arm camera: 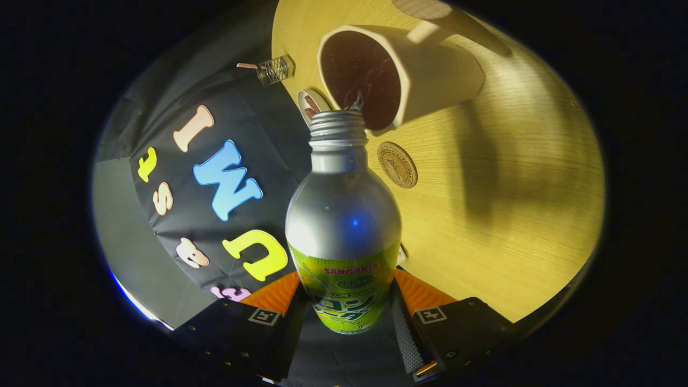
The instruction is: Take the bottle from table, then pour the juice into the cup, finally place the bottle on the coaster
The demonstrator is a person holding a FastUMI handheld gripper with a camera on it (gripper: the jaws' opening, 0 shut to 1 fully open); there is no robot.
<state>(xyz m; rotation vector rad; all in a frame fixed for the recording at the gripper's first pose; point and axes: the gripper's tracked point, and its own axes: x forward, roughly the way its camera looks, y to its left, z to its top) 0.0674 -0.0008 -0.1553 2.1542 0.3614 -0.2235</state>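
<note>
- We are in the pour — the bottle (344, 226) is tipped over, its open threaded mouth right at the rim of the cup (400, 75), and a thin stream seems to be going into the dark inside of the cup.
- The cup stands on the wooden table (516, 215), just beyond the bottle's mouth; its handle points away from us.
- The gripper (346, 303) is clamped on the bottle: both fingers (271, 298) press on the labelled lower body, one on each side, held apart only by the bottle's width.
- Just beside the neck, on the table, lies a round coaster (397, 164) — that looks to us like the spot where the bottle ends up.
- A second small round disc (312, 105) sits past the bottle's mouth near the table edge, and a small clear object (275, 70) lies at that edge; what it is we cannot tell.
- Next, we judge, the move calls for tipping the bottle back upright without dripping, then carrying it the short way to the coaster and setting it down squarely, base flat, before letting go.
- How much juice is left inside we cannot see.
</note>
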